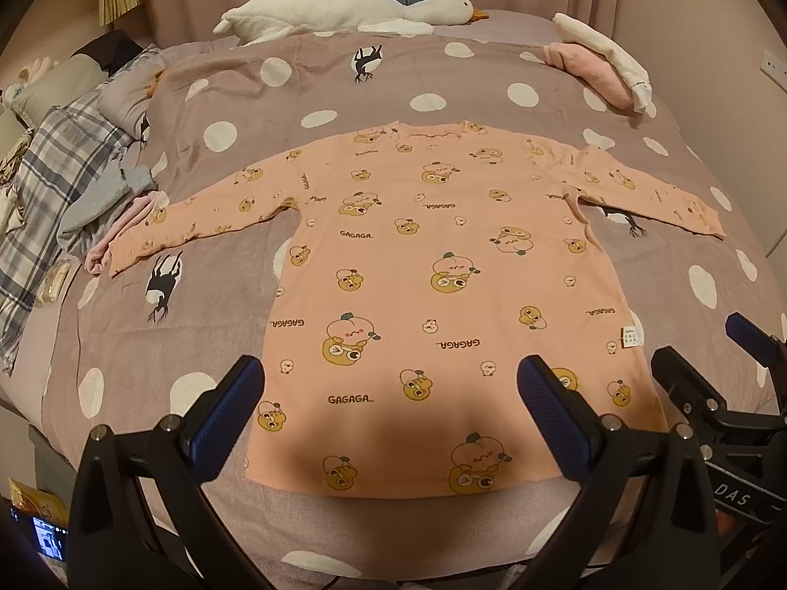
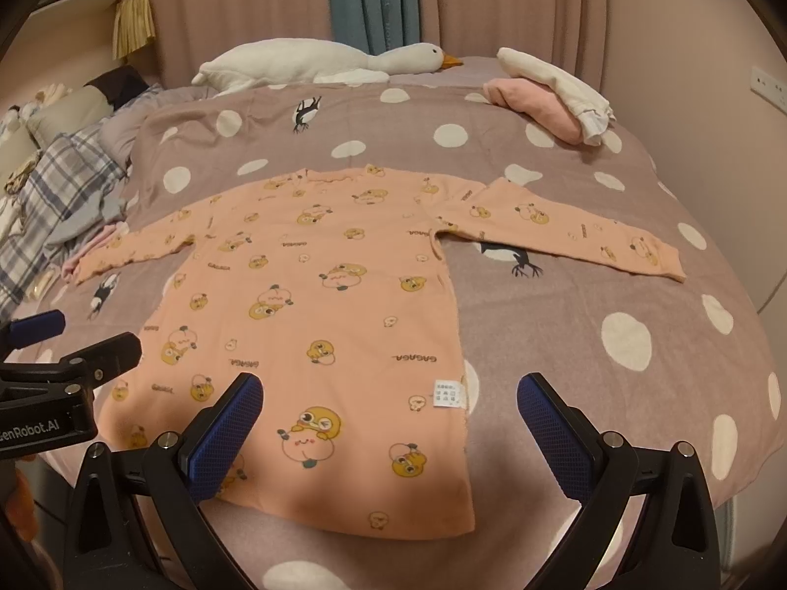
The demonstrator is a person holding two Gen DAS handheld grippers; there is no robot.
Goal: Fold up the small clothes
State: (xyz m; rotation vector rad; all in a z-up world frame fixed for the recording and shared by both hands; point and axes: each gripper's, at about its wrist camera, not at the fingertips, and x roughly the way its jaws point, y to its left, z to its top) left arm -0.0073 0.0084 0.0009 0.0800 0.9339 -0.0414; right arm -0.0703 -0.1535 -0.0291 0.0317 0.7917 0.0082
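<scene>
From my left wrist camera, the peach shirt (image 1: 442,265) lies flat on the spotted bedspread (image 1: 206,295), neck away from me, both sleeves stretched out sideways, hem nearest. My left gripper (image 1: 391,388) hovers over the hem with its jaws wide apart and nothing between them; the right gripper (image 1: 708,373) shows at the frame's right edge, also spread. I judge that folding has not begun: the garment is laid out and the first fold is in hand. Next I would bring each claw out to a sleeve, pinch it near the cuff and carry it across the body. This view shows the whole left sleeve (image 1: 196,226), its cuff resting beside a heap of grey and plaid laundry (image 1: 74,172). My right wrist camera instead gives the right sleeve (image 2: 580,231) in full, and the care label (image 2: 448,394) at the side seam. My right gripper (image 2: 391,403) hangs open above that corner. Folded pink and white clothes (image 2: 556,98) sit by the plush goose (image 2: 319,61).
</scene>
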